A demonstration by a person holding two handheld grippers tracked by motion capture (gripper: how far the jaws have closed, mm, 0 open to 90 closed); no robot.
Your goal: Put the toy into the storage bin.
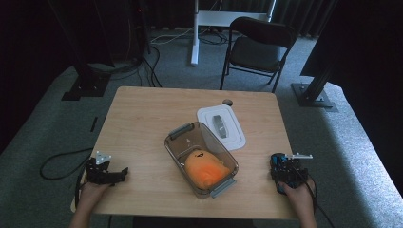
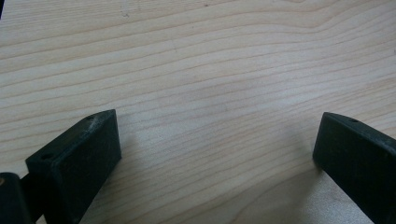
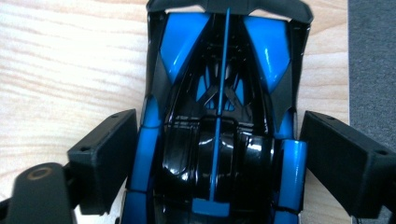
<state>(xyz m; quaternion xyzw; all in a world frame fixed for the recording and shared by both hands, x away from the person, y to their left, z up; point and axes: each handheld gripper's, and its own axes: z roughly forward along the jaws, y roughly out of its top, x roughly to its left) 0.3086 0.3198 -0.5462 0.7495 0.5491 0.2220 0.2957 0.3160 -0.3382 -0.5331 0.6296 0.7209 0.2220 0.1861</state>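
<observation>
While the left gripper (image 2: 217,154) gapes empty over the pale wooden surface (image 2: 210,70), the right gripper (image 3: 217,158), lower right of the high view, brackets a glossy blue-and-black toy car (image 3: 219,116).

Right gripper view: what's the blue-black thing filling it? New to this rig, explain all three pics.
No robot here: a person holds a two-jaw gripper in each hand. The high view looks down on the table. The other two pictures come from cameras riding on each gripper.

On the table: a clear container holding an orange plush toy, and its white lid lying beside it.

The blue-black thing is a toy car. The right gripper has a jaw on each side of it; whether they press it I cannot tell. The left gripper is open over bare wood.
</observation>
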